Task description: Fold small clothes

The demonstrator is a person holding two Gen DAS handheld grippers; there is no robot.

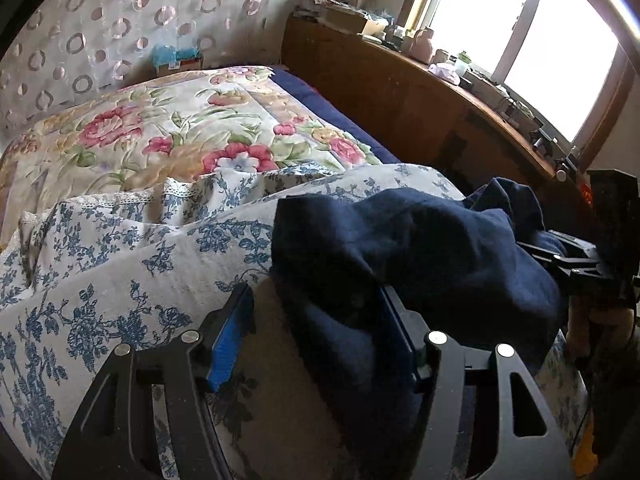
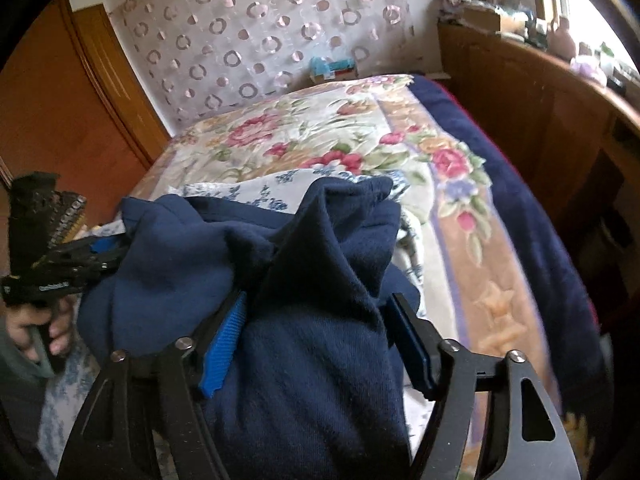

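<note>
A navy blue garment (image 1: 440,248) lies bunched on a white sheet with blue flowers (image 1: 120,280) on the bed. My left gripper (image 1: 316,336) is open. The cloth's left edge rests against its right finger, and bare sheet shows beside its blue-padded left finger (image 1: 232,340). In the right wrist view the same garment (image 2: 320,248) heaps up between the wide-apart jaws of my right gripper (image 2: 316,336), which is open too. Each gripper shows in the other's view at the garment's far side: the right one (image 1: 540,246) and the left one (image 2: 104,256), held by a hand (image 2: 40,328).
A flowered quilt (image 1: 180,128) covers the far bed, over a dark blue blanket (image 2: 520,200). A wooden headboard shelf (image 1: 400,92) crowded with small items runs along the right under a bright window. A circle-patterned curtain (image 2: 260,40) hangs behind; a wooden door (image 2: 60,120) stands left.
</note>
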